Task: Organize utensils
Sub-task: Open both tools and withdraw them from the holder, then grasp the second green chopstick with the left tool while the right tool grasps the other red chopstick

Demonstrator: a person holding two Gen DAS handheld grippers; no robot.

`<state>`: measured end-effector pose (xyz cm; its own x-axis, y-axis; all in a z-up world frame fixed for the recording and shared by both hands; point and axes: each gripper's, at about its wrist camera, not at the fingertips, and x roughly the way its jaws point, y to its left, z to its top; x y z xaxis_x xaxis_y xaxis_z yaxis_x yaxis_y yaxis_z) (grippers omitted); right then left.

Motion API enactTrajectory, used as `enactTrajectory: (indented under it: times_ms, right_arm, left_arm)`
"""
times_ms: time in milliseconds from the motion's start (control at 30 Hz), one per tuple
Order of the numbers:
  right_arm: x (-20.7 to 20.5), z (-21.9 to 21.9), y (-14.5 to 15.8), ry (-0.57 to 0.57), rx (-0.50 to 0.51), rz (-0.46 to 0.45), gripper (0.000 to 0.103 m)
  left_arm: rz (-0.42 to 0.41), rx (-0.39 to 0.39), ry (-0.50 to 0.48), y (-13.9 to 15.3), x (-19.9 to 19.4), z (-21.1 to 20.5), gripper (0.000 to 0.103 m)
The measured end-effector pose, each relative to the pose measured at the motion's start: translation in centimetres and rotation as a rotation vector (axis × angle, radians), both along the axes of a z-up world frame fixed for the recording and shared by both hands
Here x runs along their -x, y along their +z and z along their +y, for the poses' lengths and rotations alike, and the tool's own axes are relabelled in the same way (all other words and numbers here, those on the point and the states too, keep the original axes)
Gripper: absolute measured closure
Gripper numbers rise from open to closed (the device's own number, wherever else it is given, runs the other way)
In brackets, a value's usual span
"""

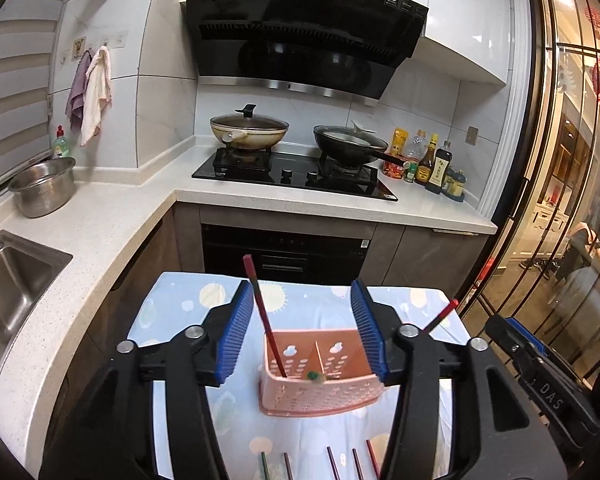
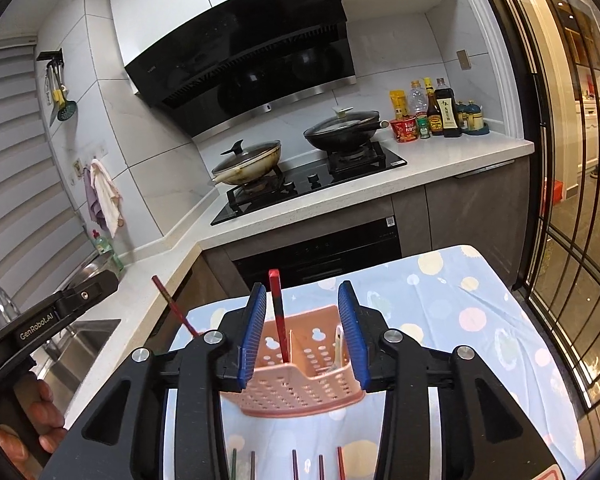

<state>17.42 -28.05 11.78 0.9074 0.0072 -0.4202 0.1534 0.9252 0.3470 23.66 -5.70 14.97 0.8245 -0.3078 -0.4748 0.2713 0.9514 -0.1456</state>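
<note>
A pink perforated utensil basket (image 1: 320, 392) stands on a small table with a pale blue cloth (image 1: 300, 304). A red chopstick (image 1: 262, 312) leans in its left compartment. My left gripper (image 1: 304, 336) is open above the basket, its blue pads either side of the chopstick and apart from it. In the right wrist view my right gripper (image 2: 302, 336) is open over the basket (image 2: 296, 384), beside a red chopstick (image 2: 278, 316) standing in it; a pale utensil (image 2: 339, 344) sits in the right compartment. Several chopsticks (image 1: 332, 462) lie on the cloth near me.
A kitchen counter (image 1: 100, 216) wraps around left and behind, with a sink (image 1: 12, 280), a steel colander (image 1: 44, 186), a stove with two lidded pans (image 1: 292, 140) and sauce bottles (image 1: 428, 160). A glass door (image 1: 560, 200) stands at the right.
</note>
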Motion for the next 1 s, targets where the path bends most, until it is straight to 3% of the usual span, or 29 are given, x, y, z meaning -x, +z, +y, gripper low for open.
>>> enactTrajectory:
  times_ms: [267, 500, 667, 800, 1000]
  right_arm:
    - [6.2, 0.5, -2.0, 0.030, -0.025, 0.051, 0.061]
    - [12.5, 1.4, -7.7, 0.048, -0.061, 0.201, 0.061]
    - [15.7, 2.7, -11.7, 0.060, -0.008, 0.315, 0.061]
    - [17.3, 4.0, -14.5, 0.081, 0.032, 0.384, 0.061]
    - [18.3, 4.9, -17.4, 0.106, 0.046, 0.445, 0.061]
  left_arm:
    - [0.041, -0.045, -0.006, -2.6, 4.8, 1.7, 0.047]
    - [0.172, -0.107, -0.020, -8.6, 9.4, 3.4, 0.047]
    - [0.267, -0.140, -0.027, -12.8, 12.6, 4.5, 0.047]
    - [0.311, -0.199, -0.025, -15.8, 15.0, 4.6, 0.047]
    - [0.384, -0.219, -0.038, -19.4, 17.5, 5.0, 0.047]
